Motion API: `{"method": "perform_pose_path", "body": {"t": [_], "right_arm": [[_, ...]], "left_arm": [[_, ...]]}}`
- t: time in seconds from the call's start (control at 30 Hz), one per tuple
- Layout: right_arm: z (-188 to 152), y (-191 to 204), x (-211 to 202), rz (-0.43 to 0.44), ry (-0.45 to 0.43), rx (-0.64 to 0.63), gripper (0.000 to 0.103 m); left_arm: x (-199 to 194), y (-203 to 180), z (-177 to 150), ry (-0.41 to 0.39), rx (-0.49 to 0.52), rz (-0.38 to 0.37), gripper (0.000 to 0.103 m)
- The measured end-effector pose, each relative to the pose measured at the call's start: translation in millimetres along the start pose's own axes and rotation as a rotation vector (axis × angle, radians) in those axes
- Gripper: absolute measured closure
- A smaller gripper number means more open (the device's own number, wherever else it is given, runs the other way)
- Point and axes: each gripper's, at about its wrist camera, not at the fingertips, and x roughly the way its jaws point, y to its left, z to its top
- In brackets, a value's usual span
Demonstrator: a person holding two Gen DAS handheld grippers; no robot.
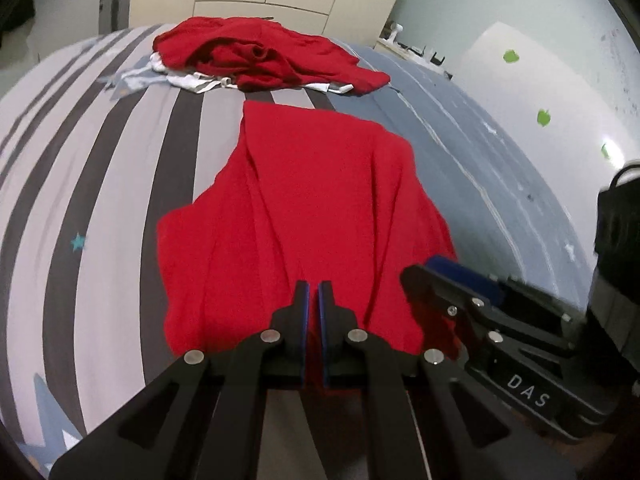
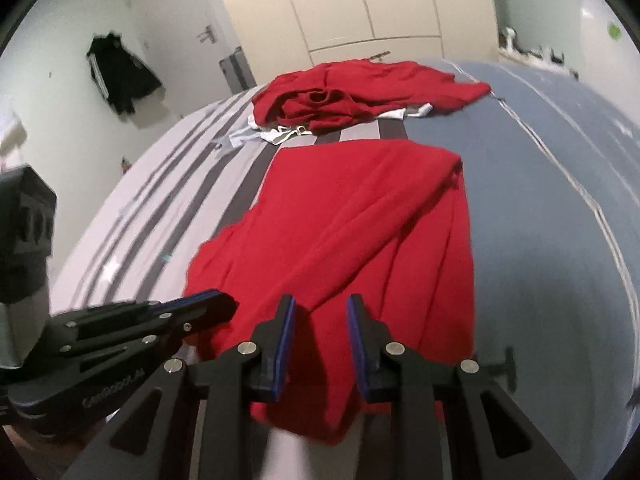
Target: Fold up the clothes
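Note:
A red garment point(image 1: 320, 200) lies lengthwise on the striped bed, its near hem lifted toward me. My left gripper point(image 1: 314, 290) is shut on that hem, with red cloth pinched between its blue pads. In the right wrist view the same garment point(image 2: 360, 220) runs between the fingers of my right gripper point(image 2: 320, 304), which stand apart and open around a hanging fold. The two grippers are side by side at the near edge. The right gripper point(image 1: 440, 280) shows at the left view's right, and the left gripper point(image 2: 208, 300) at the right view's left.
A pile of red clothes point(image 1: 260, 56) on top of a white piece point(image 1: 196, 80) sits at the far end of the bed point(image 1: 100, 160). Beyond it stand cream wardrobe doors point(image 2: 360, 0). A black jacket point(image 2: 116, 72) hangs on the left wall.

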Motion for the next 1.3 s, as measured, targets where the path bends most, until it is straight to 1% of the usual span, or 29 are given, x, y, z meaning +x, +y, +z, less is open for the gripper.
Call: {"method": "perform_pose_path", "body": {"t": [0.07, 0.17, 0.27, 0.4, 0.57, 0.67, 0.73, 0.87, 0.9, 0.93, 0.97, 1.0, 1.03, 1.07, 1.1, 1.23, 1.3], "right_arm": [[-3, -1, -8, 0.017, -0.003, 0.036, 0.079], [-6, 6, -11, 0.034, -0.002, 0.037, 0.079], [-7, 17, -10, 0.047, 0.002, 0.006, 0.079], [-13, 21, -4, 0.048, 0.016, 0.018, 0.076], [-21, 22, -3, 0.034, 0.024, 0.004, 0.075], [-23, 20, 0, 0.038, 0.027, -0.003, 0.075], [-24, 18, 1, 0.052, 0.026, -0.002, 0.075], [-21, 17, 8, 0.095, 0.033, -0.032, 0.074], [-20, 17, 10, 0.104, 0.035, -0.044, 0.074], [-19, 17, 12, 0.113, 0.038, -0.057, 0.074], [-18, 17, 14, 0.122, 0.04, -0.069, 0.075], [-18, 18, 15, 0.124, 0.04, -0.084, 0.079], [-17, 21, 14, 0.107, 0.035, -0.107, 0.085], [-18, 23, 13, 0.091, 0.03, -0.125, 0.092], [-18, 24, 12, 0.078, 0.029, -0.129, 0.095], [-19, 14, -4, 0.041, 0.004, -0.08, 0.097], [-17, 7, -15, 0.034, -0.01, -0.06, 0.097]], "left_arm": [[-3, -1, -4, 0.011, 0.004, -0.021, 0.1], [-4, -1, -9, 0.021, 0.014, -0.037, 0.1], [-3, 3, -9, 0.017, 0.008, -0.04, 0.092], [-4, 4, -13, 0.016, 0.022, -0.028, 0.088], [-1, 3, -19, 0.026, 0.047, -0.034, 0.088], [1, 3, -20, 0.015, 0.061, -0.03, 0.088], [2, 6, -20, 0.007, 0.055, -0.043, 0.088], [5, 9, -17, -0.004, 0.09, -0.081, 0.088], [7, 8, -16, -0.006, 0.104, -0.088, 0.088], [9, 7, -16, -0.009, 0.12, -0.093, 0.091], [10, 6, -16, -0.012, 0.137, -0.099, 0.091], [9, 6, -15, -0.02, 0.136, -0.089, 0.096], [7, 7, -14, -0.029, 0.128, -0.074, 0.101], [5, 8, -12, -0.038, 0.121, -0.058, 0.101], [3, 9, -11, -0.047, 0.114, -0.043, 0.102], [-9, 14, -6, -0.086, 0.08, 0.013, 0.102], [-16, 17, -5, -0.1, 0.081, 0.021, 0.102]]}}
